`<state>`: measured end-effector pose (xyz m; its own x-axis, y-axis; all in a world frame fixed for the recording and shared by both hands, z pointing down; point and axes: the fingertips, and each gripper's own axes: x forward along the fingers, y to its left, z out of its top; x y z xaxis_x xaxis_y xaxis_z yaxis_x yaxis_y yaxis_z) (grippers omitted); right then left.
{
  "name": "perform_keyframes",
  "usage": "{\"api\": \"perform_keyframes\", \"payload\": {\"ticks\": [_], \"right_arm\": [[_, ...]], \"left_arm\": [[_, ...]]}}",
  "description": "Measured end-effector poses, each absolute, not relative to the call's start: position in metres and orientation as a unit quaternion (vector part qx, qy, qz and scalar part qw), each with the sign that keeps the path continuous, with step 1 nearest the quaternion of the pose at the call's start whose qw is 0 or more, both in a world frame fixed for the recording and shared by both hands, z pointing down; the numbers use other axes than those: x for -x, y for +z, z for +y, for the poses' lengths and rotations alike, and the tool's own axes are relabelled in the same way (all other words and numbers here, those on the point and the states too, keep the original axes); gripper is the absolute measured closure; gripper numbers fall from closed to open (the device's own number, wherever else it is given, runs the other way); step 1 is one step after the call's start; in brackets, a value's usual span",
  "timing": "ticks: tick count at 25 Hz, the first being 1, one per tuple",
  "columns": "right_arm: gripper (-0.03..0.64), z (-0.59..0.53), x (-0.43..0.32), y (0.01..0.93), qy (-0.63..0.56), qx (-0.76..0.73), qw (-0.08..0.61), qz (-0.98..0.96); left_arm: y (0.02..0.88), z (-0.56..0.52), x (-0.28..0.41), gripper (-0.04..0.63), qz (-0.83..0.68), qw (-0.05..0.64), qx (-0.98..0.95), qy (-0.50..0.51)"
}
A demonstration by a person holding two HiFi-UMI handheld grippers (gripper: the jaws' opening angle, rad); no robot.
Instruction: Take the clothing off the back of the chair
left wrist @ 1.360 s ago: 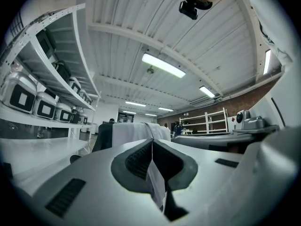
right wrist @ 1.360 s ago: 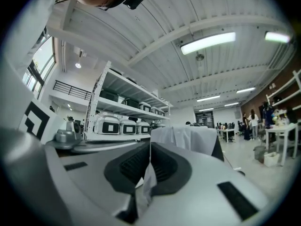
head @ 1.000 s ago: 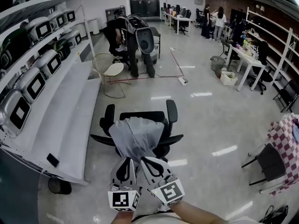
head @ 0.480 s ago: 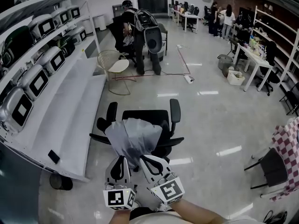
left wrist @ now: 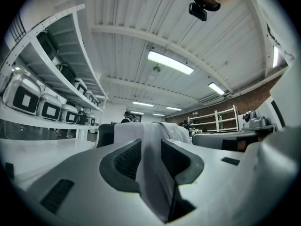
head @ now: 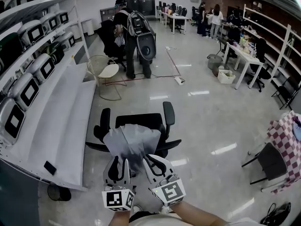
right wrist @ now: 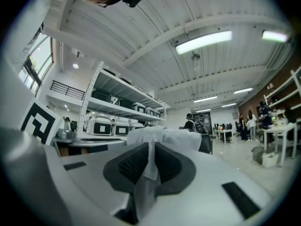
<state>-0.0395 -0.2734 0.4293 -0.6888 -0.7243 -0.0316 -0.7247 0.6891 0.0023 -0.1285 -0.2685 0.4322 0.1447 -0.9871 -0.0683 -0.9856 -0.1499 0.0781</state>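
Reckon the shirt (head: pixel 131 140) is basically off the chair (head: pixel 167 115) back; my right gripper (head: pixel 149 159) jaws pinch it, left gripper (head: pixel 123 161) jaws opening around it.

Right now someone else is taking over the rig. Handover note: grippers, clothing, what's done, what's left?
Left gripper: jaws opening, with a fold of the grey clothing between them but not pinched.
Right gripper: shut on the clothing's near edge.
Things: the clothing looks draped over the back of the black chair, with its near edge drawn toward both grippers.
Done: both grippers are at the near edge, and the right one has a grip.
Left: probably re-grip with the left gripper, then lift the clothing clear of the chair.
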Motion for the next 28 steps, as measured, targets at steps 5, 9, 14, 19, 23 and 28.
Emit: {"api": "perform_keyframes", "payload": {"ticks": [5, 9, 14, 19, 23, 28], "right_arm": [[0.42, -0.275, 0.048, 0.434, -0.001, 0.401, 0.007, 0.916], [0.38, -0.276, 0.052, 0.436, -0.003, 0.406, 0.005, 0.914], [0.337, -0.279, 0.055, 0.438, -0.003, 0.408, -0.002, 0.913], [0.308, -0.282, 0.056, 0.442, -0.008, 0.411, -0.004, 0.912], [0.272, -0.289, 0.05, 0.443, -0.011, 0.417, 0.001, 0.909], [0.244, -0.3, 0.043, 0.445, -0.017, 0.427, 0.007, 0.904]], "left_arm": [[0.434, -0.272, 0.133, 0.449, -0.642, 0.012, -0.765, -0.05], [0.436, -0.275, 0.137, 0.398, -0.64, 0.013, -0.767, -0.05], [0.44, -0.28, 0.138, 0.347, -0.633, 0.02, -0.773, -0.048], [0.447, -0.285, 0.139, 0.293, -0.629, 0.029, -0.776, -0.04], [0.449, -0.289, 0.144, 0.24, -0.63, 0.032, -0.775, -0.036], [0.452, -0.297, 0.147, 0.196, -0.627, 0.037, -0.778, -0.03]]}}
